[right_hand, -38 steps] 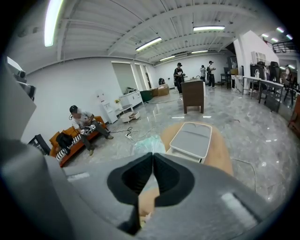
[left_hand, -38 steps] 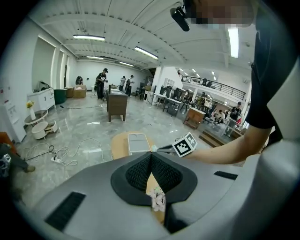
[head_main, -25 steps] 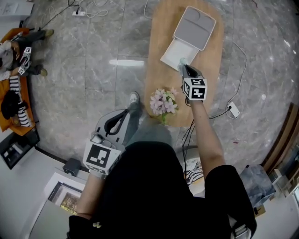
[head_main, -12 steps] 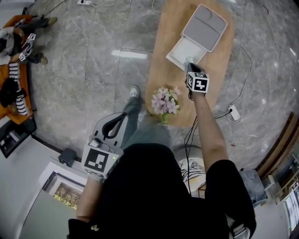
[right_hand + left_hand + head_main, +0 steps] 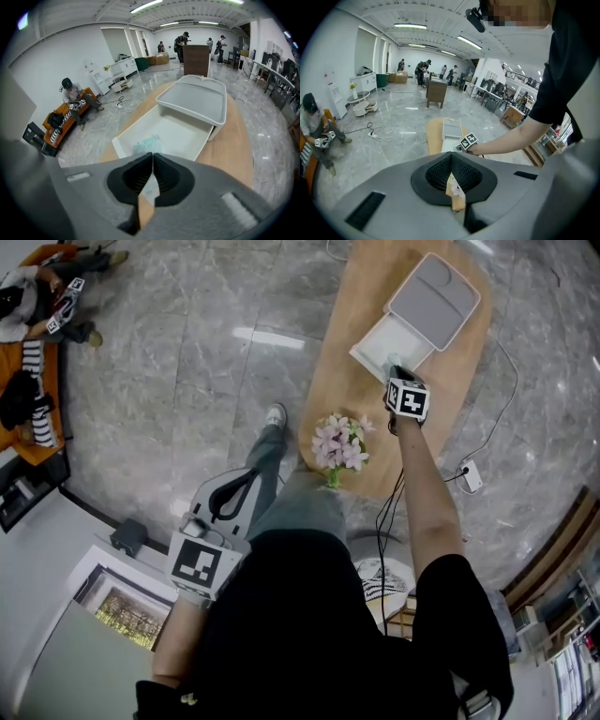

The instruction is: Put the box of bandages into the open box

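Note:
The white open box (image 5: 375,341) lies on a wooden table (image 5: 342,381), its lid (image 5: 436,301) tilted up behind it. My right gripper (image 5: 394,367) reaches over the box's near edge. In the right gripper view its jaws (image 5: 152,155) are pressed together on a thin pale teal pack, the box of bandages (image 5: 145,143). The pack hangs just above the box's white floor (image 5: 180,131). My left gripper (image 5: 253,472) is held low beside the person's leg, away from the table. It (image 5: 451,155) is shut with nothing in it.
A bunch of pink flowers (image 5: 339,442) stands at the table's near end. Cables and a white plug (image 5: 471,476) lie on the marble floor to the right. People sit on an orange bench (image 5: 70,112) far to the left.
My right arm has stretched a little farther out, carrying the teal pack over the open box's near edge. The left gripper has stayed by the leg.

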Demonstrator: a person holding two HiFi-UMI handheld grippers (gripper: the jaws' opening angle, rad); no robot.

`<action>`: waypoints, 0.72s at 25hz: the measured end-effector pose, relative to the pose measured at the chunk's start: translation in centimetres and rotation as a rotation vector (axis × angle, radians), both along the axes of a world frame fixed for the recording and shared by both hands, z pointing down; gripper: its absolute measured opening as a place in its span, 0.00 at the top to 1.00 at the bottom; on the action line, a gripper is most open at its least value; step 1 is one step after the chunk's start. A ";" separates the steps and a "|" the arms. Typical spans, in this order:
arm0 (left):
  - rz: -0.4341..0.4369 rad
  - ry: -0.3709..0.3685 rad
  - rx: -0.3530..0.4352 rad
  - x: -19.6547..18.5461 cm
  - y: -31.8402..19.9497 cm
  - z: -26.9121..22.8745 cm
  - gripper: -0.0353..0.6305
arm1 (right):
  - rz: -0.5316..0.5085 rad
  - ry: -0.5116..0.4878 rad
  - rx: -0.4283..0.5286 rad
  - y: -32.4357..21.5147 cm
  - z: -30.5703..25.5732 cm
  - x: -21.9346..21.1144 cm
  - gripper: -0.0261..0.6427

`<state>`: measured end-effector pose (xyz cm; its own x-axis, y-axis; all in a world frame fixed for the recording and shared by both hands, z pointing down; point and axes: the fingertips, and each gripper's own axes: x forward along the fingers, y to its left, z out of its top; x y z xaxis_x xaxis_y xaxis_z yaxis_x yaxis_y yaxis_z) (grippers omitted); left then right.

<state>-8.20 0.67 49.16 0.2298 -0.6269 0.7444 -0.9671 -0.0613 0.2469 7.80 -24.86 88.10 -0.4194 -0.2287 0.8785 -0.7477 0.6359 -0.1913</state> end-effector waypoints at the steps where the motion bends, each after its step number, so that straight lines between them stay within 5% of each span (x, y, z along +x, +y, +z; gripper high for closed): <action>1: -0.006 0.000 -0.001 -0.1 0.1 0.0 0.93 | -0.007 0.007 -0.003 -0.1 0.3 -0.1 0.95; 11: -0.083 0.012 -0.035 -0.6 0.9 -0.1 0.93 | -0.035 0.039 -0.019 -0.6 1.5 -1.0 0.89; 18: -0.054 0.002 -0.007 -0.4 1.6 -0.1 0.93 | -0.056 0.023 0.011 -0.5 0.4 -1.6 0.81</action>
<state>-8.58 2.26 49.02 0.1968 -0.6332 0.7486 -0.9685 -0.0069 0.2488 6.17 -25.39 88.53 -0.4114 -0.2150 0.8858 -0.7151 0.6787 -0.1674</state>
